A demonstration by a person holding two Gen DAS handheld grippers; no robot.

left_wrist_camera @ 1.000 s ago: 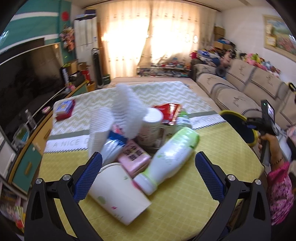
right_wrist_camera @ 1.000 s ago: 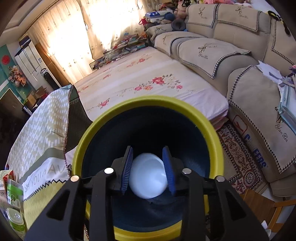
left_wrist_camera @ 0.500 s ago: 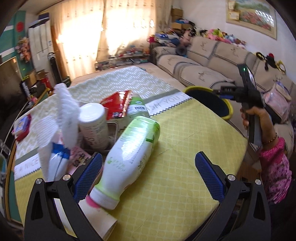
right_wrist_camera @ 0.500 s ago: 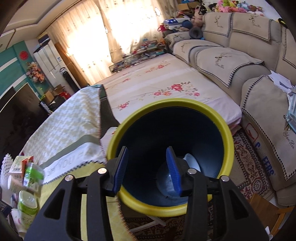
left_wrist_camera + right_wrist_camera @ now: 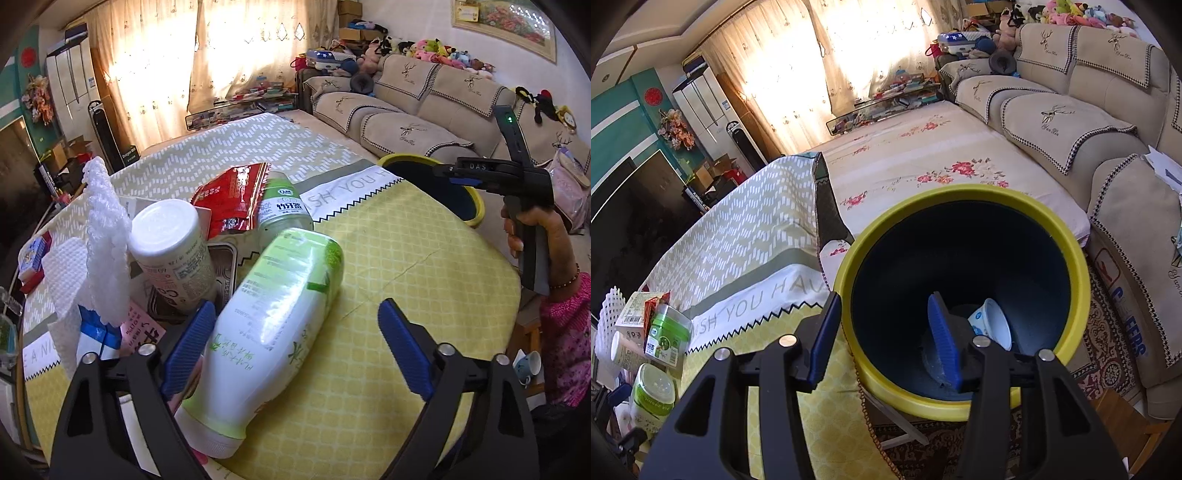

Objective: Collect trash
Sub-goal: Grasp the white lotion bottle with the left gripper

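A green-and-white plastic bottle [image 5: 280,317] lies on its side on the yellow tablecloth, between the blue pads of my open left gripper [image 5: 295,343], near the left pad. My right gripper [image 5: 886,339] is open and empty over the rim of the yellow-rimmed dark bin [image 5: 1071,258]; it also shows in the left wrist view [image 5: 461,177]. A white cup [image 5: 991,325] lies at the bin's bottom. More trash sits behind the bottle: a white-lidded can [image 5: 170,247], a red packet [image 5: 232,195], a green-lidded jar [image 5: 282,206].
White foam netting [image 5: 105,243], paper towel [image 5: 64,273] and a pink packet [image 5: 142,328] lie left of the bottle. The round table [image 5: 424,280] drops off at right, beside the bin [image 5: 428,162]. A sofa [image 5: 1071,122] and a floral mattress [image 5: 923,158] lie beyond.
My right gripper opened and the white cup dropped into the bin; the gripper pulled back toward the table. My left gripper moved closer around the green-and-white bottle.
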